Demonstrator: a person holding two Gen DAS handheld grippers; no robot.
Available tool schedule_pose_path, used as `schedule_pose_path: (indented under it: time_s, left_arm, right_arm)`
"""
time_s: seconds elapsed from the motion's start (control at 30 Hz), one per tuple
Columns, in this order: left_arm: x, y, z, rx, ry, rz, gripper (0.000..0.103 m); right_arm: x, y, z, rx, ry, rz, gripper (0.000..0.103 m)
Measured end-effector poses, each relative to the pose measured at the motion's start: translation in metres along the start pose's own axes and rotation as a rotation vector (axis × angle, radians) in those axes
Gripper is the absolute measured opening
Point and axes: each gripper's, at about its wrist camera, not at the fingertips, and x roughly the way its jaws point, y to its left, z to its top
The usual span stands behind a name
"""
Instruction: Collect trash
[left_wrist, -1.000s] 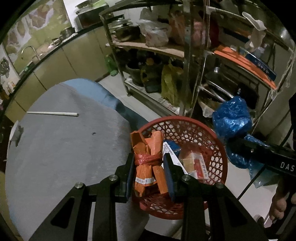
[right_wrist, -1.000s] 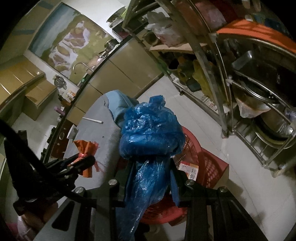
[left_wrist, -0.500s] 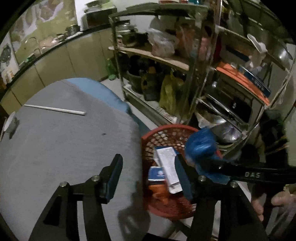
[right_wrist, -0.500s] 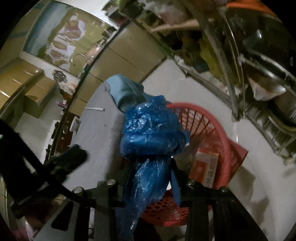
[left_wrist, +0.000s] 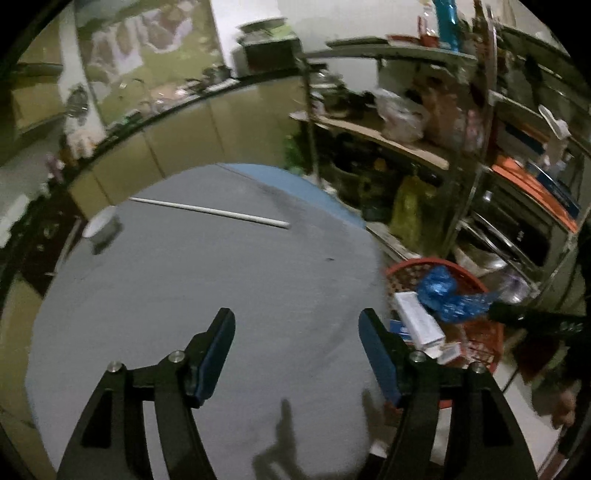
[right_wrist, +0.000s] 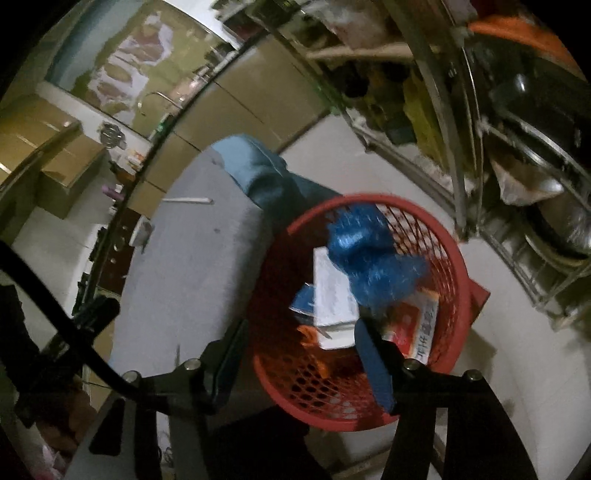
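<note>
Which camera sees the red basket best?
The right wrist view. It looks down into the red basket, showing nearly the whole rim and what is inside: the blue bag and boxes. The left wrist view catches the basket only at its right side, blurred and partly hidden behind a finger.

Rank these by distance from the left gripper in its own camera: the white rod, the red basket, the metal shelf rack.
From the left gripper, whose empty jaws are opening:
1. Red basket, just right, off the table's edge.
2. White rod, ahead on the grey tabletop.
3. Metal shelf rack, behind the basket.
</note>
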Motion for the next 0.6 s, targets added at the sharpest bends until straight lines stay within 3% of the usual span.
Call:
schedule_pose_path:
  time_s: [0.6]
  left_arm:
    - [-0.078, 0.122, -0.043, -0.241, -0.115, 0.324, 0.081]
  right_arm:
    - [-0.027, 0.189, -0.029, -0.412, -0.191, 0.055, 0.063]
